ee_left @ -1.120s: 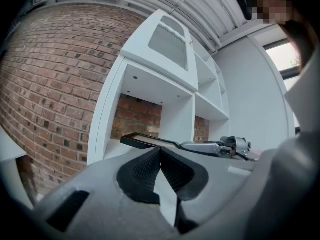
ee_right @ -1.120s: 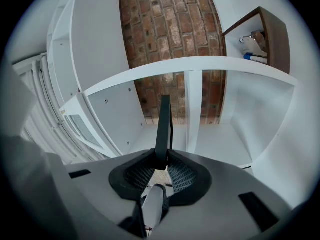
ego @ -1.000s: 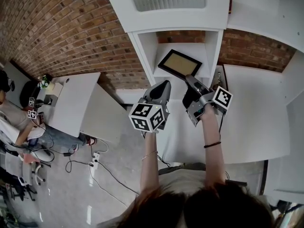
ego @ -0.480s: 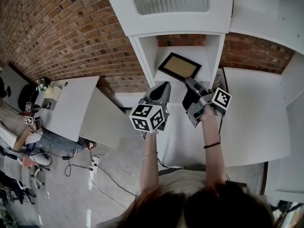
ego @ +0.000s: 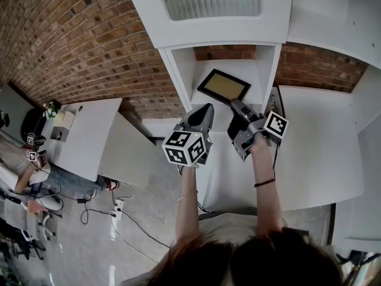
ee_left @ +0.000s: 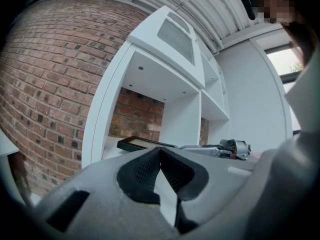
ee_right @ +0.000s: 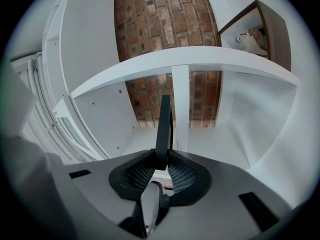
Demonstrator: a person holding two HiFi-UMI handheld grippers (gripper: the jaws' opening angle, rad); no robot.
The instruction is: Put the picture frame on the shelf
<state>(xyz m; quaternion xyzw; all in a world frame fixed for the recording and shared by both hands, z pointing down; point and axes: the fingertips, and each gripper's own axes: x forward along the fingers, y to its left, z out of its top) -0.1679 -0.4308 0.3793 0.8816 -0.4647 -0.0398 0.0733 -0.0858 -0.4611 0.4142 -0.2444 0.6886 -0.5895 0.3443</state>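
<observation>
A black picture frame [ego: 223,86] with a tan face lies almost flat inside the white shelf [ego: 232,69] opening. My right gripper [ego: 234,103] is shut on its near edge. In the right gripper view the picture frame [ee_right: 163,126] shows edge-on between the pads, rising from the right gripper [ee_right: 160,165]. My left gripper [ego: 204,109] hovers just left of it, shut with nothing between its fingers. From the left gripper [ee_left: 159,152] view, the frame [ee_left: 142,144] rests over the shelf board, with the other tool at its right.
The shelf unit's side walls [ego: 176,70] and middle divider [ee_right: 180,104] bound the compartment. Brick wall [ego: 77,34] runs behind. A white desk [ego: 89,130] with small items and a seated person [ego: 24,171] are at the far left. Cables [ego: 119,204] lie on the floor.
The frame and right gripper have crept slightly farther into the shelf opening. The left gripper has held still. The person at the left has shifted.
</observation>
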